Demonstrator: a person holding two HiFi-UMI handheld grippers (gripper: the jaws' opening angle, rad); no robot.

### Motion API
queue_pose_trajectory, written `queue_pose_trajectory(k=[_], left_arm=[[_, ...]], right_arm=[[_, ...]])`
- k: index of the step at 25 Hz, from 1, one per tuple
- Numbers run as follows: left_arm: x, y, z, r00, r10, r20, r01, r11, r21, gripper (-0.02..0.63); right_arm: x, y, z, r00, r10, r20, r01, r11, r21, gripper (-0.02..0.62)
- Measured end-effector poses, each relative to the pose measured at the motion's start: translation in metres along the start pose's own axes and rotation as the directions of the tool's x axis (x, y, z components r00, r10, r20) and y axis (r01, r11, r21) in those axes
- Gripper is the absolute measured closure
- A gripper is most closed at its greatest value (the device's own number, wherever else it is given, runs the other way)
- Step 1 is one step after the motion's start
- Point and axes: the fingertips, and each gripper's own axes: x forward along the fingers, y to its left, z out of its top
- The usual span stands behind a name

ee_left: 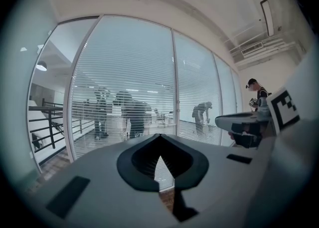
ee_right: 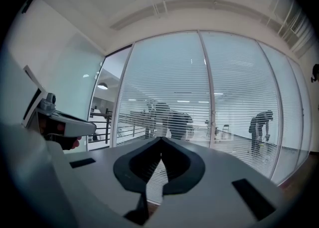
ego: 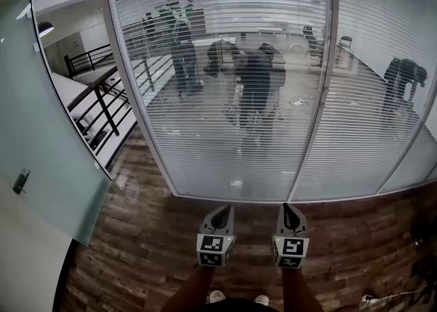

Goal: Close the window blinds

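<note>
Two shoe tips [ego: 217, 296] peek in at the bottom edge of the head view, on a wood-plank floor [ego: 150, 242]. Just ahead of them the left gripper [ego: 220, 214] and the right gripper [ego: 291, 212] are held side by side, apart from each other, both aimed at the glass ahead. Each has its jaws pressed together at the tips with nothing between them (each gripper's own view shows the dark pads meeting in a closed point). Well beyond the tips stands a glass wall with pale frame posts [ego: 319, 99]. The window blinds [ego: 225, 65] hang across it, their horizontal slats tilted open enough to see through. Past the slats several people are visible, one person [ego: 403, 82] bent over at far right. At far left, a dark railing [ego: 102, 102] shows through an uncovered pane.
</note>
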Motion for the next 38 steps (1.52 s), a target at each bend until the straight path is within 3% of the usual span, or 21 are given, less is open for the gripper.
queue_pose_trajectory(k=[13,38], left_arm=[[0.011,-0.016,0.006,1.0,-0.004,0.008,0.004,1.0,0.011,0.614],[0.045,-0.088,0.016,1.0,0.024,0.015,-0.024,1.0,0.01,0.614]], right_arm=[[0.003,-0.017,-0.001,1.0,0.004,0.002,-0.004,1.0,-0.006,0.594],[-0.012,-0.091,-0.01,0.999,0.032,0.013,-0.033,0.999,0.027,0.594]])
